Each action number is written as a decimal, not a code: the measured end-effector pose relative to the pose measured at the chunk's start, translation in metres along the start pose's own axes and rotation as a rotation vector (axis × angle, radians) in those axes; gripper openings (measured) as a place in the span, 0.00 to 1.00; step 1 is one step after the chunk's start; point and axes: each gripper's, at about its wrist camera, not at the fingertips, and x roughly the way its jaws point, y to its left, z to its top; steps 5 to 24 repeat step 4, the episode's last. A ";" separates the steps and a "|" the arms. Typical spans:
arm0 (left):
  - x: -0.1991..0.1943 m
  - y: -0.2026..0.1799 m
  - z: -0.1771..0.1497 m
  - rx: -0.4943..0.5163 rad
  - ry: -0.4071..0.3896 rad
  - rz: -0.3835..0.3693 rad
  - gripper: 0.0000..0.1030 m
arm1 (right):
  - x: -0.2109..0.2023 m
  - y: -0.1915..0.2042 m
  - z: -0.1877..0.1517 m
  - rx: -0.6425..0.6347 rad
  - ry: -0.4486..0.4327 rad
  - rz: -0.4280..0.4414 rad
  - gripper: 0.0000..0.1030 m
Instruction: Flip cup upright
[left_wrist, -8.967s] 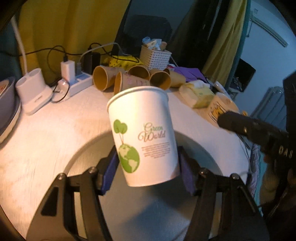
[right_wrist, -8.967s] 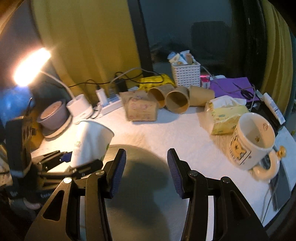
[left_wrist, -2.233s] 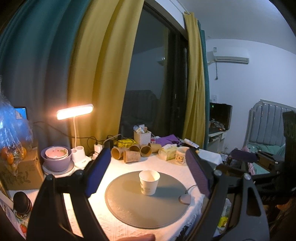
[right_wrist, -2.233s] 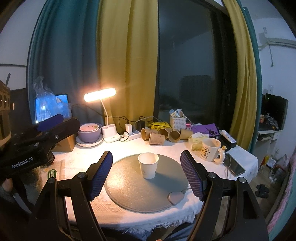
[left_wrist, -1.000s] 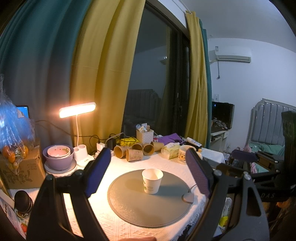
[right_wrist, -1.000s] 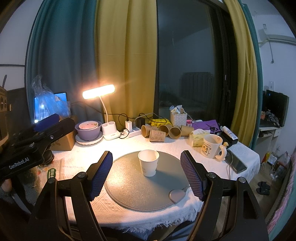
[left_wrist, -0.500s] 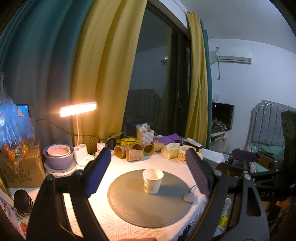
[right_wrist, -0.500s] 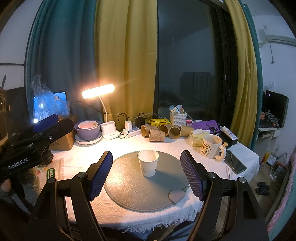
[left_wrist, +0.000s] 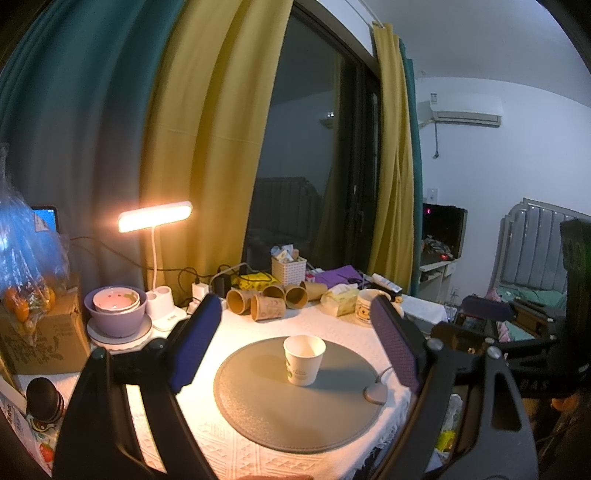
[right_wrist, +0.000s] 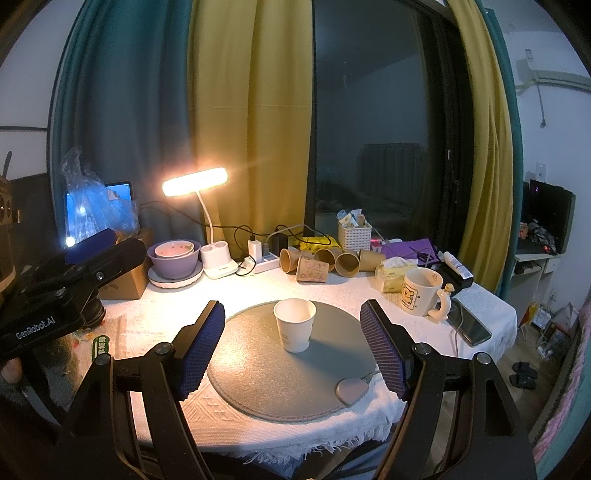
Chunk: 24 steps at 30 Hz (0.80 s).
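A white paper cup (left_wrist: 304, 360) with a green logo stands upright, mouth up, on a round grey mat (left_wrist: 295, 395); it also shows in the right wrist view (right_wrist: 294, 329) on the mat (right_wrist: 280, 376). My left gripper (left_wrist: 295, 347) is open and empty, held well back from the table with the cup framed between its fingers. My right gripper (right_wrist: 293, 339) is open and empty, also held back. The left gripper's body (right_wrist: 55, 291) shows at the left of the right wrist view.
Several brown paper cups (right_wrist: 321, 264) lie on their sides at the table's back. A lit desk lamp (right_wrist: 195, 182), purple bowl (right_wrist: 173, 258), power strip (right_wrist: 262, 262), white basket (right_wrist: 354, 234), tissue pack (right_wrist: 393, 277), cartoon mug (right_wrist: 423, 291) and phone (right_wrist: 471, 326) ring the mat.
Since 9 s ago the left gripper has let go of the cup, which stands upright on the mat, and both grippers have drawn far back. In the last second almost nothing moves.
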 end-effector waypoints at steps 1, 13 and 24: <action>0.001 0.000 0.001 -0.004 0.003 0.000 0.81 | 0.000 0.000 0.000 -0.001 0.001 -0.001 0.76; 0.001 0.000 -0.002 -0.002 0.004 -0.009 0.81 | 0.002 -0.002 0.002 -0.004 0.003 -0.003 0.76; 0.001 0.000 -0.002 -0.002 0.004 -0.009 0.81 | 0.002 -0.002 0.002 -0.004 0.003 -0.003 0.76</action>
